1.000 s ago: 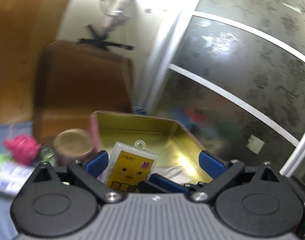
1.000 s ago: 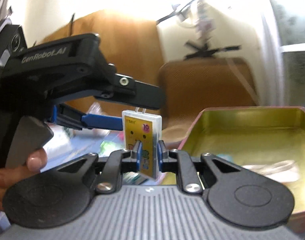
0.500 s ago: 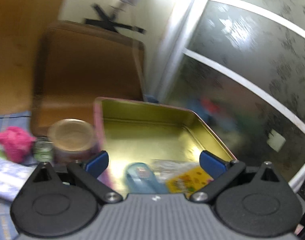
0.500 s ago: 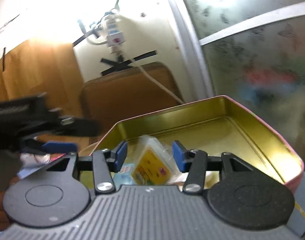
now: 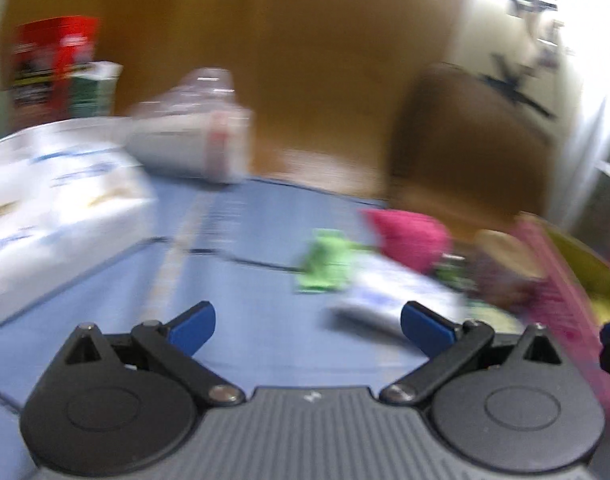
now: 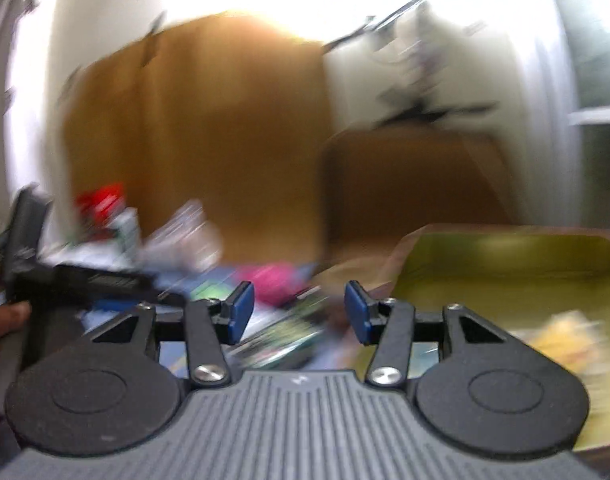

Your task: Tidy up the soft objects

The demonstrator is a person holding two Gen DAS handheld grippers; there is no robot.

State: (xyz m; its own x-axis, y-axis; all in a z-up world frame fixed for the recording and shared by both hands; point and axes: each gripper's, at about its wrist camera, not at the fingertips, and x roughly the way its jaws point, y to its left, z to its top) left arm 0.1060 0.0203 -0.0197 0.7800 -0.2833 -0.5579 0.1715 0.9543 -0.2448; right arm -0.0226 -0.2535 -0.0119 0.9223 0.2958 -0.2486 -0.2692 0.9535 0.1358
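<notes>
Blue tabletop (image 5: 257, 240), left gripper (image 5: 307, 326) jaws opening over bare middle, tin (image 5: 561, 276) at right edge.

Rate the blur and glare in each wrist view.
Left wrist view: heavy motion smear over the blue cloth and pink object; only the left hand-held gripper is sharp. Right wrist view: equally smeared, window glare bleaching the top, gold tin soft, right hand-held gripper crisp.

Bare blue cloth (image 5: 245, 280) ahead, white packs (image 5: 57, 208) left, pink tin (image 5: 561, 288) right
</notes>
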